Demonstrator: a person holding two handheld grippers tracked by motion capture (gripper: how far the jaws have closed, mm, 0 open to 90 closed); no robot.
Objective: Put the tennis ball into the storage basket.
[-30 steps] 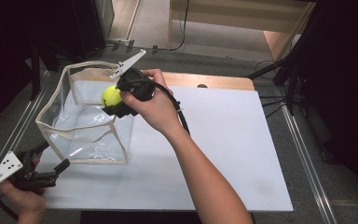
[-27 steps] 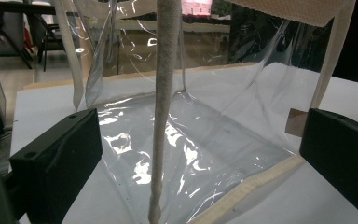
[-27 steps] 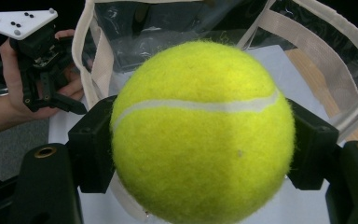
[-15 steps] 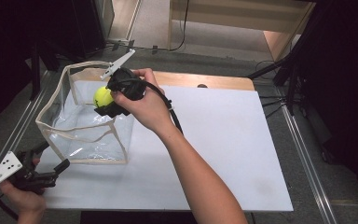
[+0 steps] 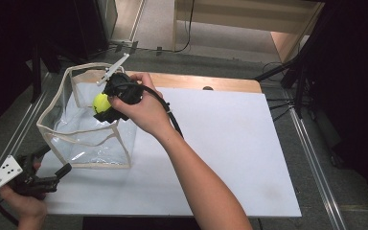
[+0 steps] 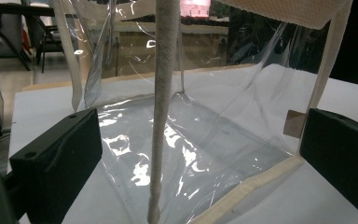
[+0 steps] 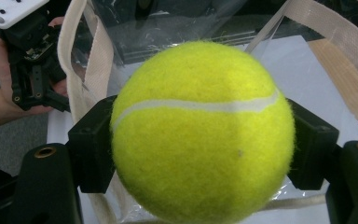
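Observation:
A yellow tennis ball (image 5: 100, 102) is clamped between the black jaws of my right gripper (image 5: 103, 108), which hangs over the open top of a clear plastic bag (image 5: 88, 141) with cream fabric trim. In the right gripper view the ball (image 7: 200, 130) sits pressed between both pads, with the bag's mouth behind it. My left gripper (image 5: 58, 158) stays at the bag's near left corner. Its jaws stand wide apart in the left gripper view, either side of the bag's upright cream corner seam (image 6: 161, 116) without touching it.
The bag stands on a white board (image 5: 230, 153) with a wooden strip (image 5: 206, 82) along its far edge. Metal rails (image 5: 311, 158) run down both sides of the table. Cables (image 5: 280, 103) lie at the back right. Dark furniture stands at the far left.
My right gripper has carried the ball to the left and slightly down, further over the bag's opening. The left gripper and the bag have stayed where they were.

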